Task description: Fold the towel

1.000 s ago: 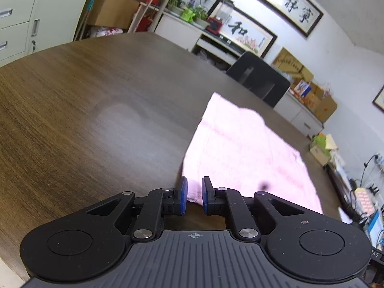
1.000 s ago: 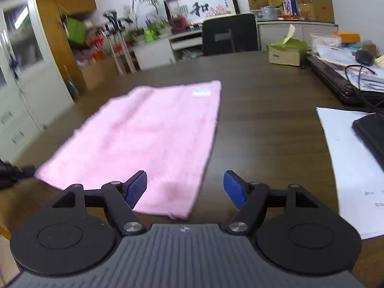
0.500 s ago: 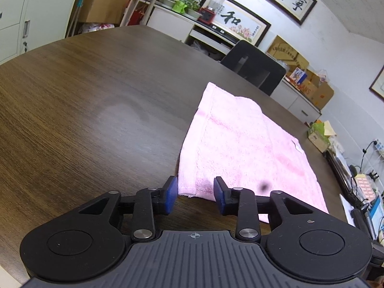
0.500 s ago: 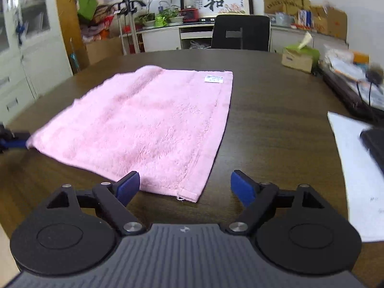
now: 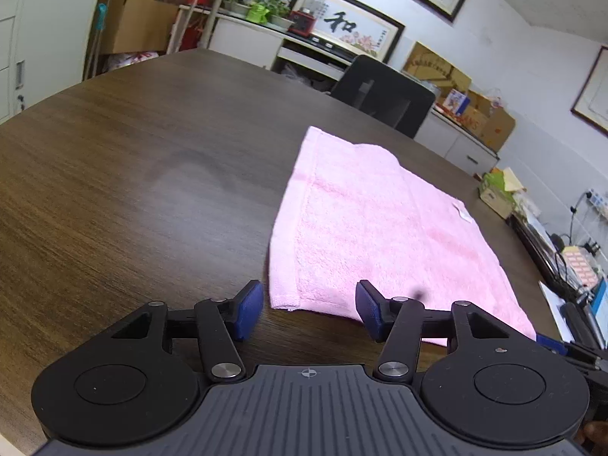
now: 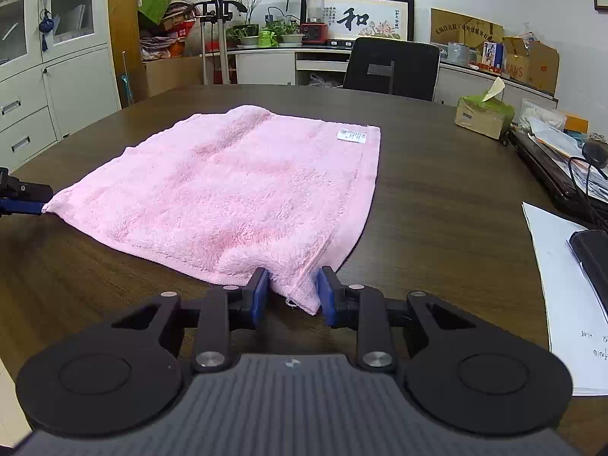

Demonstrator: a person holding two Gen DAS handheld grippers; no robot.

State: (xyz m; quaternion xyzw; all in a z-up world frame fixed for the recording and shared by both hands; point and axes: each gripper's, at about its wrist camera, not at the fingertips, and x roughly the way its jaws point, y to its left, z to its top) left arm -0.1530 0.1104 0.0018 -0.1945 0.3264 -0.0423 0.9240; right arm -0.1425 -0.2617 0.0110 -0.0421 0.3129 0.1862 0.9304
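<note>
Pink towel [image 6: 228, 186] corner bunched between right claw [image 6: 292, 296] pads.

Dark wood table [image 6: 437, 197], pink towel [image 6: 235, 190], tissue box [image 6: 482, 116], white paper [image 6: 562, 288]

one towel, two grippers, one table

one flat pink terry towel [image 6: 243, 190] with one white label [image 6: 352, 135]; two black grippers with blue pads, left [image 5: 308, 309] and right [image 6: 292, 296]; one dark wooden table [image 5: 114, 174]; one black office chair [image 6: 393, 66].

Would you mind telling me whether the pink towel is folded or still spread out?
Spread out: the pink towel lies flat in one layer on the table, only its near corner bunched between the right gripper fingers.
</note>
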